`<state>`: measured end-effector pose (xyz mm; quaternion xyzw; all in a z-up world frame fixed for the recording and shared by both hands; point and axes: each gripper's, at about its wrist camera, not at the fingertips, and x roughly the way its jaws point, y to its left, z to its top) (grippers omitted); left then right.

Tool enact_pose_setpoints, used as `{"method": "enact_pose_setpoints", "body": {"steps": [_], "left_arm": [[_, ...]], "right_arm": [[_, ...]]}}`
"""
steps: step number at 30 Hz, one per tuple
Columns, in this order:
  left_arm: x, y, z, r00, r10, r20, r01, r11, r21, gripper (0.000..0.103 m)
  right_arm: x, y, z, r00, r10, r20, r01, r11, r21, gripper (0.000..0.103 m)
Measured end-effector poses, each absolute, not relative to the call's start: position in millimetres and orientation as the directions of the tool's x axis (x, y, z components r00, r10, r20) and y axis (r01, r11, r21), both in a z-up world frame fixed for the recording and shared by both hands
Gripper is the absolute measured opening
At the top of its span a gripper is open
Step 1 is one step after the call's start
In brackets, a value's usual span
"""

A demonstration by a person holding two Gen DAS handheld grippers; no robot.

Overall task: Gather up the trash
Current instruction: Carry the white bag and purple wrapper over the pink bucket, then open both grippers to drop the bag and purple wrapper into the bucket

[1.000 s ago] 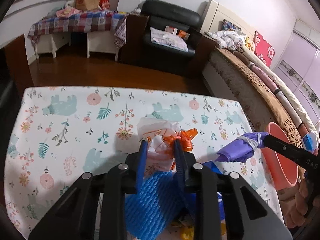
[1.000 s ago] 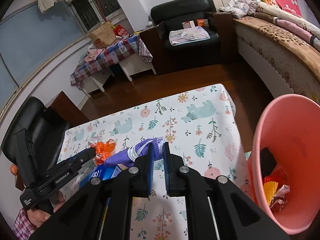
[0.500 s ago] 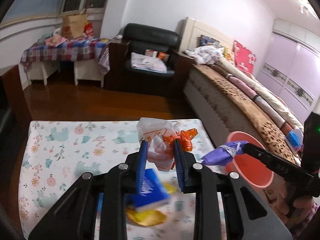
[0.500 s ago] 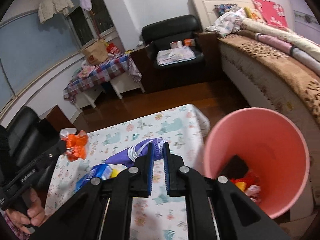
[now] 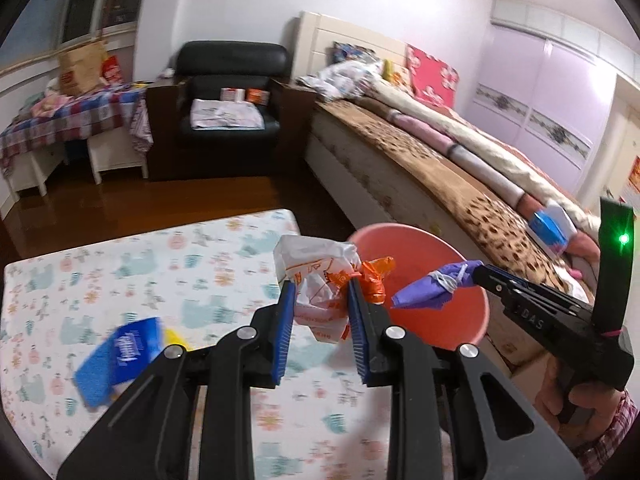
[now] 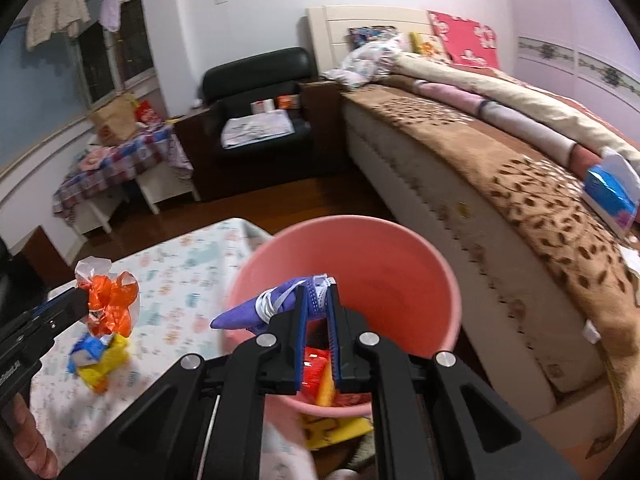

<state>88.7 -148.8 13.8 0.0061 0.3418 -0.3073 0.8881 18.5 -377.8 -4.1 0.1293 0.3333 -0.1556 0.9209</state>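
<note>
Both tools were clamped: the left tool [image 5: 320, 288] on a crinkled white-and-orange plastic wrapper [image 5: 320, 280] beside the round pink bucket [image 6: 400, 236], the right tool [image 6: 318, 298] on a soft purple pouch [image 6: 256, 310] above its mouth.

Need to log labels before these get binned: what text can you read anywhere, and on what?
"DAS": right claw's body, left wrist view.
Orange print on the white wrapper in the left claw: unreadable.
White script on the blue pack: blurred.
Lettering on the left claw's body, right wrist view: cut off, unreadable.
Boxes on the armchair: too small.
</note>
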Motion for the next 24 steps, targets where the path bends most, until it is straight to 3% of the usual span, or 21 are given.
{"method": "enact_pose_setpoints", "body": {"steps": [12,24], "left_arm": [[71.4,-227.6,-11.8,0.501,-0.536,-0.680,0.641,0.758,-0.125,0.026],[74.5,-249.2,-28.2,0.483,-0.510,-0.711,0.642,0.759,-0.108,0.027]], "right_arm": [[0.0,-420.5,-25.2,0.689,-0.241,-0.683,0.438,0.890,0.128,0.009],[-0.5,-429.2,-32.6,0.686,-0.223,-0.693,0.435,0.889,0.144,0.011]]}}
